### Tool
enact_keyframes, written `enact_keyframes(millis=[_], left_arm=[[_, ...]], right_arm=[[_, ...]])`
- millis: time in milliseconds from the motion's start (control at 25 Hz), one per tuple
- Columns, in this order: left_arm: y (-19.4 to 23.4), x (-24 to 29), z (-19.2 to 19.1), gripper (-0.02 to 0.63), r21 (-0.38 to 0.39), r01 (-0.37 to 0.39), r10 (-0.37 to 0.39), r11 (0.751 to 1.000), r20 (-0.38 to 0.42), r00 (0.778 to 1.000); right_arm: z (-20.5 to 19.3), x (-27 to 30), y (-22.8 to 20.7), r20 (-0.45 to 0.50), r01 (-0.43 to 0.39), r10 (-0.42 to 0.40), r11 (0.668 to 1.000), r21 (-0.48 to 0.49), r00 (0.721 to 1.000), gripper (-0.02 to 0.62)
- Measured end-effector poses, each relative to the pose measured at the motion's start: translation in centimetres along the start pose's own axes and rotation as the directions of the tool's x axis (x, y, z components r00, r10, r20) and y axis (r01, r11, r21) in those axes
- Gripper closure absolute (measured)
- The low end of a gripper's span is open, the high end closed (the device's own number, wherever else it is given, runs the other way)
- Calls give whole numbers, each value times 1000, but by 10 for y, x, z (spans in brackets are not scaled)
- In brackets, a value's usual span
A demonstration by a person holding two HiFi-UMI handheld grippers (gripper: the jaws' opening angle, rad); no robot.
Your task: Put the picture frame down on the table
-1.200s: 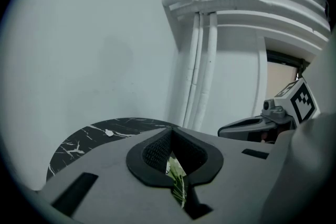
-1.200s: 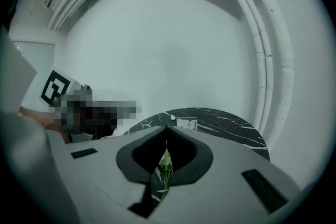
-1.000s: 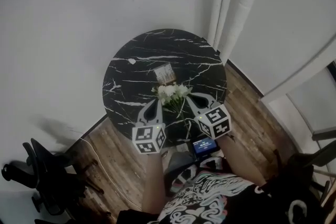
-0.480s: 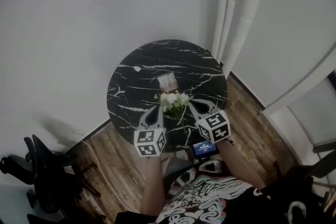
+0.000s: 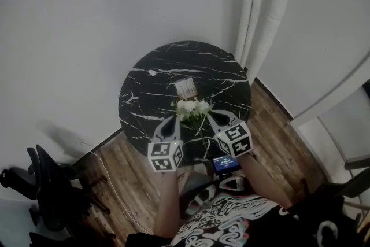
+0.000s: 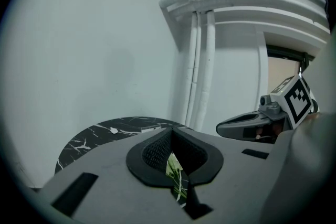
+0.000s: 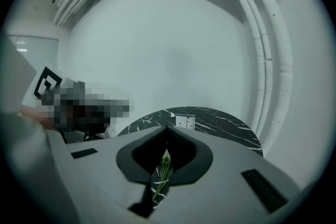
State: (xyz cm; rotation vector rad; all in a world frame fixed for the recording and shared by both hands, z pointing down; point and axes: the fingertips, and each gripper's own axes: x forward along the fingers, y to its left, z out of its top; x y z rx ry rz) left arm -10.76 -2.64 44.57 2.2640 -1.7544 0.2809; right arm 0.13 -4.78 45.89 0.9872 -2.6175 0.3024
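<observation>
A small picture frame [image 5: 185, 88] stands on the round black marble table [image 5: 144, 95], just beyond a bunch of white flowers [image 5: 193, 107]. In the right gripper view the frame [image 7: 185, 121] shows as a pale upright rectangle on the table [image 7: 231, 128]. My left gripper [image 5: 171, 122] and right gripper [image 5: 212, 116] hover at the table's near edge, one on each side of the flowers. Both are shut and hold nothing. Seen from its own camera, the left gripper [image 6: 170, 132] has its jaws together, as does the right gripper [image 7: 167, 128]. Green stems show through the slits below the tips.
White pipes [image 5: 263, 3] run up the wall behind the table at the right. A dark office chair [image 5: 52, 188] stands on the wooden floor at lower left. A small lit screen [image 5: 224, 163] sits near the person's lap. A pale scrap [image 5: 151, 73] lies on the table's left part.
The head view has shifted a little, so the table sits lower in the picture. The grippers, flowers and frame keep their places relative to each other.
</observation>
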Motion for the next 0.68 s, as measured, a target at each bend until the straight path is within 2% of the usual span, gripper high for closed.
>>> enact_keyframes(millis=[680], left_arm=[[1, -10, -6, 592, -32, -13, 13, 999, 3, 1000]], right_arm=[[-7, -3, 2, 0, -20, 20, 1000, 22, 1000, 577]])
